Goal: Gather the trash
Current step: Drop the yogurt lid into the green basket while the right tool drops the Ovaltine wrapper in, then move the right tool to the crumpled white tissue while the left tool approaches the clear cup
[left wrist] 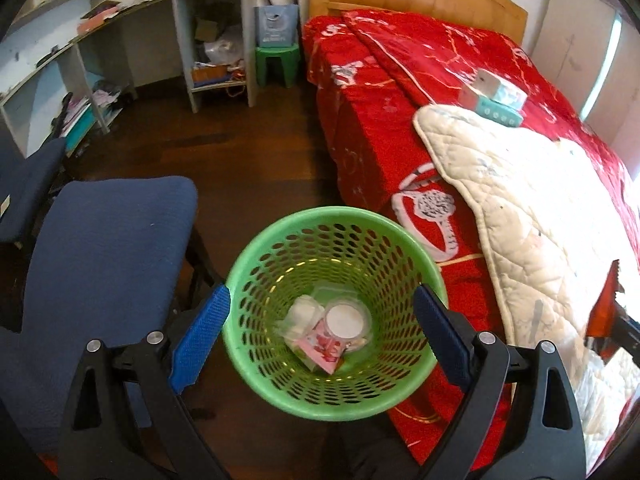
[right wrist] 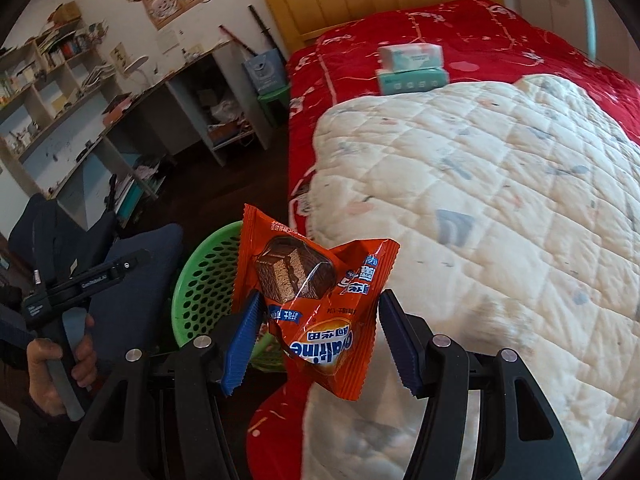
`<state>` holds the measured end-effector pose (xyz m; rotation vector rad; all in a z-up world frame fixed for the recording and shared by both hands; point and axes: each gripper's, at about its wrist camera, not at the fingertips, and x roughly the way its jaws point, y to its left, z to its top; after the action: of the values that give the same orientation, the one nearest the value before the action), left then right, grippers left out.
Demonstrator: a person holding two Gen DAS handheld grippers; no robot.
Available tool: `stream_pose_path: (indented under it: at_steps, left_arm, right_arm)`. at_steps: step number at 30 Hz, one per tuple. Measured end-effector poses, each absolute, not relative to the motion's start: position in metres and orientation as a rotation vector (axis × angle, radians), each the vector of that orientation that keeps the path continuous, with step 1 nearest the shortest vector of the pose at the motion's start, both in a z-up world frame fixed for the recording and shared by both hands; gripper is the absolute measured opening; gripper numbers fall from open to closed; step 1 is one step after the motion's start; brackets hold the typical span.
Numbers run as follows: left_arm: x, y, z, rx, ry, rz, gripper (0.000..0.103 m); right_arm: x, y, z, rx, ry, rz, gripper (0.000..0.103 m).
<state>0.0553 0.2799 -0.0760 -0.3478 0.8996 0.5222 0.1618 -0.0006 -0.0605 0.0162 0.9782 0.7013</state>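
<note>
The right gripper [right wrist: 316,344] clamps an orange snack wrapper [right wrist: 316,304] between its pads, above the bed's edge beside the green basket [right wrist: 204,280]. The left gripper [left wrist: 322,330] grips that basket [left wrist: 256,256] across its rim; trash [left wrist: 328,332] lies inside, between the blue chair [left wrist: 108,264] and red bedspread [left wrist: 400,92].

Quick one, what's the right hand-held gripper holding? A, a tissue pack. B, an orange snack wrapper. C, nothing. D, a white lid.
B: the right hand-held gripper is clamped on the orange snack wrapper, with the green basket behind it.
</note>
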Motion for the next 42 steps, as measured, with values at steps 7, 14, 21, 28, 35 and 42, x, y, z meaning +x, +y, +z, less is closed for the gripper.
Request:
stream_pose_path:
  at_steps: [7,14,21,28,35,42]
  left_arm:
    - [0.038,0.295,-0.070,-0.368,0.874,0.555,0.091]
    - [0.027,0.306,-0.068,-0.390,0.855,0.575,0.091]
    - [0.022,0.313,-0.066,-0.416,0.840,0.584,0.091]
    - [0.020,0.316,-0.062,-0.428,0.826,0.589,0.091]
    - [0.018,0.311,-0.064,-0.418,0.828,0.577,0.091]
    - [0.029,0.279,-0.065,-0.397,0.833,0.505,0.091]
  right_arm:
    - [0.161,0.040,-0.068,-0.003,0.995,0.752,0.058]
    - [0.158,0.081,-0.085,-0.022,1.035,0.794,0.058]
    - [0.158,0.117,-0.099,-0.016,1.065,0.818,0.060]
    - [0.165,0.147,-0.116,0.119,1.134,0.863,0.075]
    - [0.161,0.137,-0.106,0.134,1.117,0.861,0.080]
    - [0.155,0.079,-0.081,0.080,1.037,0.807,0.080]
